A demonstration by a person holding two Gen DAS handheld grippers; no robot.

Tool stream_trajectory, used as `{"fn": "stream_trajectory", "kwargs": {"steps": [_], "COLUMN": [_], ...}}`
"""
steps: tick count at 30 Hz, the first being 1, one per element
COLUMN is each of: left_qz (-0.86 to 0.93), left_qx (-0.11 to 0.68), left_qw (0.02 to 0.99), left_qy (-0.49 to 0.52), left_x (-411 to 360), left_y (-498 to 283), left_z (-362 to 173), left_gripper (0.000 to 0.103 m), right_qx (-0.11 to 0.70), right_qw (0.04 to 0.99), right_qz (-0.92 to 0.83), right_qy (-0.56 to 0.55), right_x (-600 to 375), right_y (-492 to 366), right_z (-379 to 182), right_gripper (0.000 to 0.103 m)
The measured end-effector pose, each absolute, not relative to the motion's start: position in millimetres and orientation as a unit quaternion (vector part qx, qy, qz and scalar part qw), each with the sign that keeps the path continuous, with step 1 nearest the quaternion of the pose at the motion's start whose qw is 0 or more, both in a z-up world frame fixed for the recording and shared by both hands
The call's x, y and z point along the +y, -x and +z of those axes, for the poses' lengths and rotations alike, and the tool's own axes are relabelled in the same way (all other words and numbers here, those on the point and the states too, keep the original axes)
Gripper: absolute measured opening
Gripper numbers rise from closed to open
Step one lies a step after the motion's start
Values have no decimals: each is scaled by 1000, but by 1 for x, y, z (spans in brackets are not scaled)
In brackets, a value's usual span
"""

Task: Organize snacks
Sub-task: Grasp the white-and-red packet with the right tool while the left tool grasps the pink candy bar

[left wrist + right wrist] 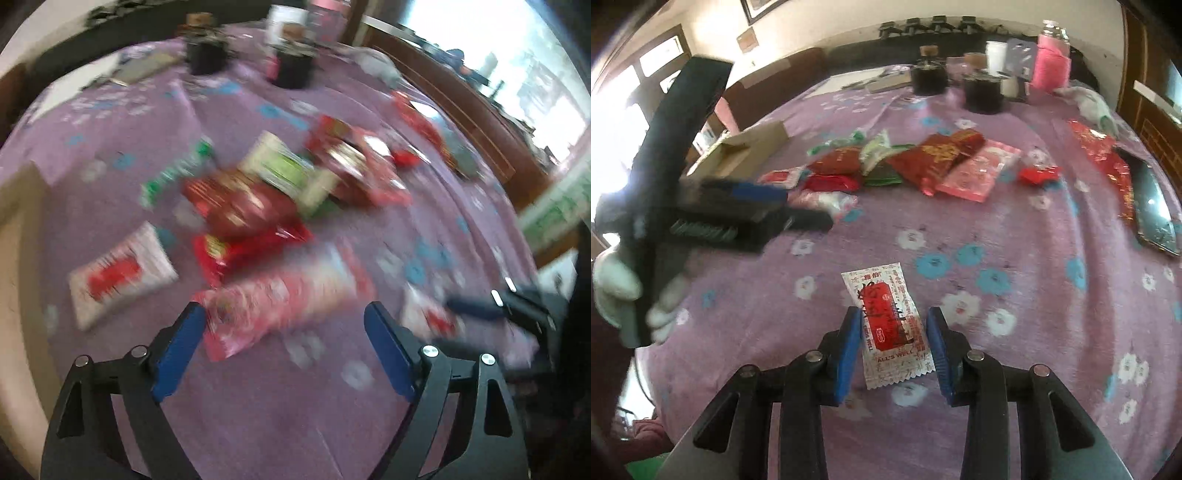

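In the right wrist view my right gripper (894, 311) is shut on a white sachet with a red label (891, 325); the blue pads touch its two long edges just above the purple flowered cloth (1015, 240). The blurred left wrist view shows my left gripper (284, 310) open, with a long pink-and-white packet (284, 291) lying on the cloth between its fingertips. A heap of red, green and pink snack packets (923, 158) lies mid-table. From the right wrist view the left gripper (757, 199) is a blur held by a white-gloved hand (613, 284).
An open cardboard box (738, 151) stands at the left edge. Two dark jars (929, 79) and a pink bottle (1051, 66) line the back. Red packets (1108, 158) and a dark flat object (1156, 214) lie right. Another white-and-red sachet (122, 273) lies left of the heap.
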State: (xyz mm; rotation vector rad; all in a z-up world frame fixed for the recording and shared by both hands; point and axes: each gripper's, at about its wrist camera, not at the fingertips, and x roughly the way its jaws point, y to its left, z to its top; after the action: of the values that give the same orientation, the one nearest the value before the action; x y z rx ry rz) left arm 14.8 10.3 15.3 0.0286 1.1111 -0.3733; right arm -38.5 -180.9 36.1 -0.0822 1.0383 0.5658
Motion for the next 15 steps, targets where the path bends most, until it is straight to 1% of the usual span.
{"fn": "stream_trajectory", "kwargs": {"steps": [3,5,7,11,15], "left_qz": [-219,-228,-217,-158,-143], "left_qx": [533,523,505,453,441], "left_qw": [816,818,832,871,878], "left_qy": [-48,-74,-81,-101,-117], "left_x": [-3,-9,-12,-17,-25], "left_y": [12,29,34,19,-3], "left_z": [18,26,35,42,35], "left_gripper": [88,88,88,88,88], "right_qx": [491,491,490,478,480], "right_qw": [829,831,832,837,834], "right_qz": [266,258,258,264,270], "right_qy": [35,36,33,27,36], "right_x": [-190,-196,-198,-199,-189], "right_y": [36,37,33,35,37], "right_z": [34,35,35,35,32], "right_gripper": [39,41,41,42,42]}}
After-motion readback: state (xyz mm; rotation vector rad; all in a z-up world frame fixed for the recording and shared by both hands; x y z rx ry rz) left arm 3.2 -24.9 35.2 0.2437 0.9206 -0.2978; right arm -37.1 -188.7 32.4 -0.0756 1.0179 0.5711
